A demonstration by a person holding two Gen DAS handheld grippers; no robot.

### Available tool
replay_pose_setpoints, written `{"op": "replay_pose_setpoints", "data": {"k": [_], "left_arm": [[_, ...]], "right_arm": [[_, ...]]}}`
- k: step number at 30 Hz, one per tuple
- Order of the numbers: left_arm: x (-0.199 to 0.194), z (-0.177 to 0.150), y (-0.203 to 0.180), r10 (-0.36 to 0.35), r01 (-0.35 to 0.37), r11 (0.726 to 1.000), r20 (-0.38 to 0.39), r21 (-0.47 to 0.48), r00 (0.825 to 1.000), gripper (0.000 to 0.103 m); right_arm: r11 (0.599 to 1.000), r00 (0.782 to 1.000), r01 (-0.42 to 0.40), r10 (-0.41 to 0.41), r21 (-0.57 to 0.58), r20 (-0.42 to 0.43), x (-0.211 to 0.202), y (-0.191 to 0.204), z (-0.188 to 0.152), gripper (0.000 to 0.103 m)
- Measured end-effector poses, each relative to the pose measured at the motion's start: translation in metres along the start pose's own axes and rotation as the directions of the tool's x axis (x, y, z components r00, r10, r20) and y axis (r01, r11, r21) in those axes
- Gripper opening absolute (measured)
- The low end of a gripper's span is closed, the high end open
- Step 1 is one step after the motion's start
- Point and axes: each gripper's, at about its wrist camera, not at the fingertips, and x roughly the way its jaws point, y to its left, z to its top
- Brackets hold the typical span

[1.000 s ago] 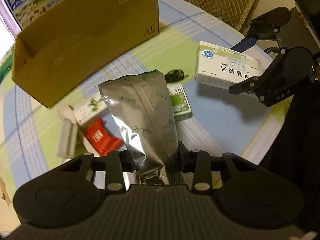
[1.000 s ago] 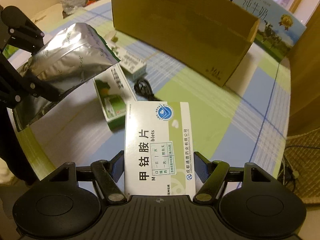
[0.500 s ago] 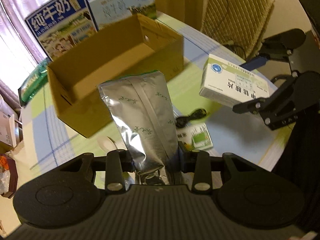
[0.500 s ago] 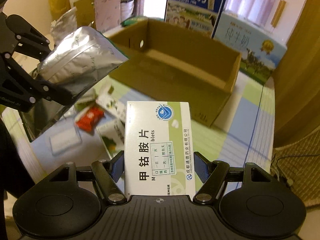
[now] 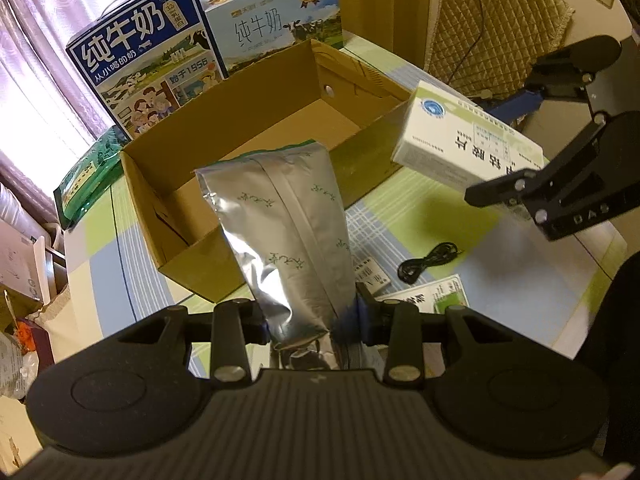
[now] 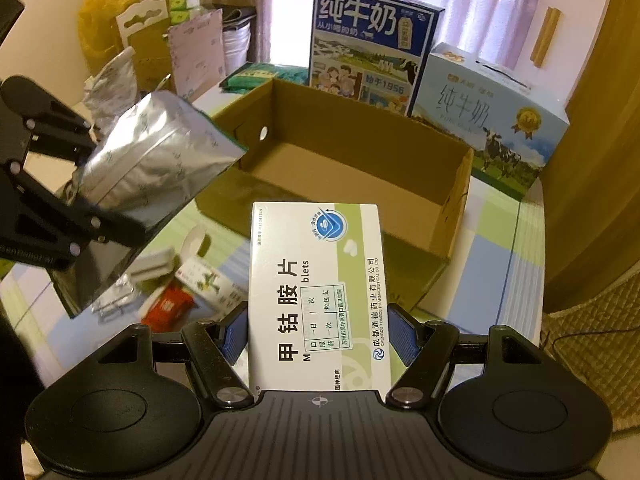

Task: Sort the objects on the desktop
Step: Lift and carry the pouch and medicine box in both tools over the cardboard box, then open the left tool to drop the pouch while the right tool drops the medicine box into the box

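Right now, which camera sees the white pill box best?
The right wrist view. There the pill box faces the camera, filling the middle, with its printed front readable, held in the right gripper. The left wrist view shows the box only side-on at the right edge, partly hidden by the gripper.

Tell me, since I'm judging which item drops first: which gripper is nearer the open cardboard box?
Left, narrowly. The left gripper holds its foil pouch tip at the cardboard box rim; the right gripper holds its medicine box just short of it.

Milk cartons (image 6: 372, 44) behind cardboard box (image 6: 352, 168); cable (image 5: 430, 263) before.
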Motion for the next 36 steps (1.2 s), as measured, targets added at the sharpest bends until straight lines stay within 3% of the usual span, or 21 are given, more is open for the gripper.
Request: {"op": "replay_pose_setpoints", "data": {"k": [13, 26, 36], "left_arm": [[0.027, 0.04, 0.05, 0.018, -0.018, 0.999, 0.003, -0.035, 1.0, 0.033], [0.049, 0.102, 0.108, 0.058, -0.049, 0.989, 0.061, -0.137, 0.996, 0.033], [0.096, 0.115, 0.136, 0.061, -0.044, 0.968, 0.064, -0.245, 0.996, 0.033]], "right_arm": [[0.998, 0.999, 0.032, -0.032, 0.055, -0.004, 0.042, -0.04, 0.055, 0.068], [0.973, 0.998, 0.045, -0.053, 0.226, 0.029, 0.09, -0.083, 0.114, 0.068], [0.939, 0.998, 0.039, -0.054, 0.343, 0.036, 0.132, -0.104, 0.127, 0.068]]}}
